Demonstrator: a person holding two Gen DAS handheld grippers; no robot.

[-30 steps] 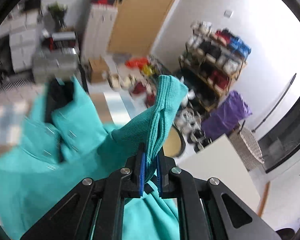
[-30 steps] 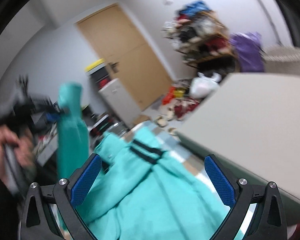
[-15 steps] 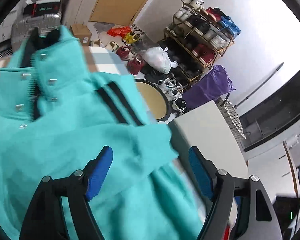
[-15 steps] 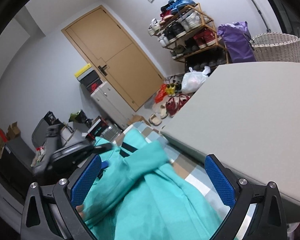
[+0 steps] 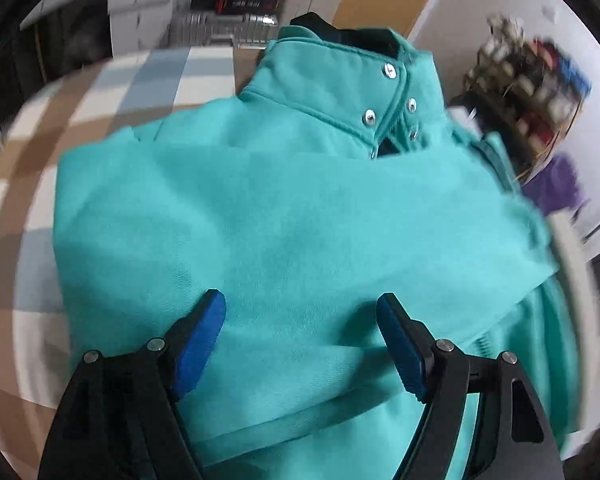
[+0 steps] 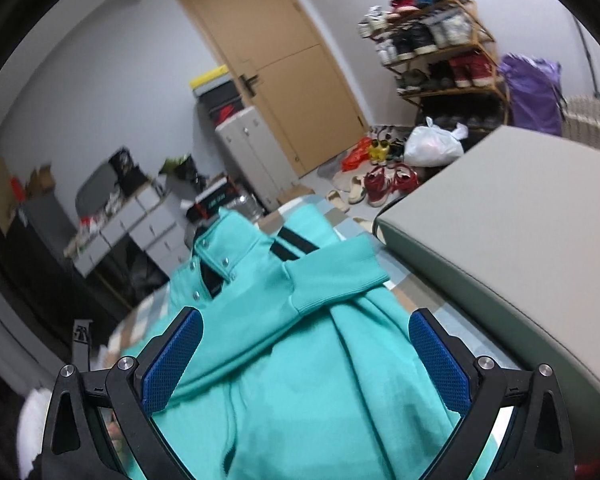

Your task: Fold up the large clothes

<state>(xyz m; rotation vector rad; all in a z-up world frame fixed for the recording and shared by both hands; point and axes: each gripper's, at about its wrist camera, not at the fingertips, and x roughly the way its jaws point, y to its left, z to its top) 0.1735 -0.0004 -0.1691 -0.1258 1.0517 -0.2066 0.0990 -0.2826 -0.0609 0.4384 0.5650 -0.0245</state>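
No writing reads clearly. My left hand-held gripper [image 5: 300, 340] and right hand-held gripper [image 6: 306, 354] both stand apart, empty, above the teal sweatshirt [image 5: 292, 216] lying on the checked surface [image 5: 100, 92]; shoe rack [image 6: 440, 48] holds shoes.

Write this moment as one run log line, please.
step: sleeve folded across | sweatshirt: flat on checked cloth | left gripper: open, empty | right gripper: open, empty

The sweatshirt [image 6: 300, 360] lies on the checked cloth [image 5: 100, 92], collar [image 5: 340, 76] at the far end, one sleeve [image 6: 332, 276] folded across its chest. A grey tabletop [image 6: 520, 240] stands to its right. Behind, a door [image 6: 284, 68]; right of that, a shoe rack [image 6: 440, 48]; shoes [image 6: 384, 184] on the floor before it.
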